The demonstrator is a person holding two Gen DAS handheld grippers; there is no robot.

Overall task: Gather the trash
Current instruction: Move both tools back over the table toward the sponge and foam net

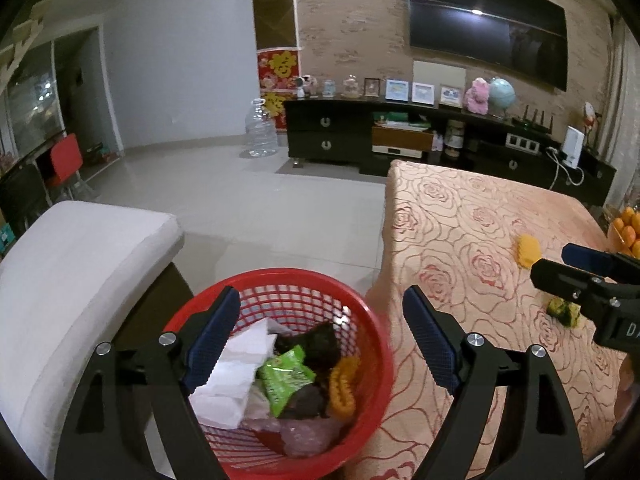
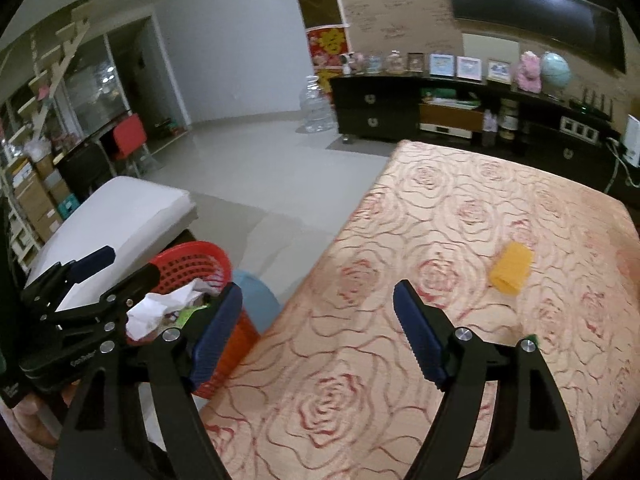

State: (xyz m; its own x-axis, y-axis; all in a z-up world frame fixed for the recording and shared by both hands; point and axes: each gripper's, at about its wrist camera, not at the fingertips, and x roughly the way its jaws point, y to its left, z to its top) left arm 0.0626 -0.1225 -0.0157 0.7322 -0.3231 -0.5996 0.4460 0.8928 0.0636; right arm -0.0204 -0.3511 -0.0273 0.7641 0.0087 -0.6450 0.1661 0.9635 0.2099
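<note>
A red mesh basket [image 1: 352,292] stands on the floor beside the table and holds white tissue [image 1: 228,380], a green wrapper [image 1: 284,380] and other scraps. My left gripper [image 1: 324,340] hangs open and empty right above it. An orange-yellow wrapper [image 2: 512,266] lies on the rose-patterned tablecloth [image 2: 400,240]; it also shows in the left wrist view [image 1: 528,250]. A green-yellow scrap [image 1: 564,310] lies nearer. My right gripper [image 2: 318,328] is open and empty over the table's left part. The basket also shows in the right wrist view [image 2: 192,258].
A white cushioned seat [image 1: 80,264] stands left of the basket. A bowl of oranges [image 1: 628,232] sits at the table's right edge. A dark TV cabinet [image 1: 328,132] and a large water bottle [image 1: 260,128] stand across the tiled floor. A blue object [image 2: 256,300] sits behind the basket.
</note>
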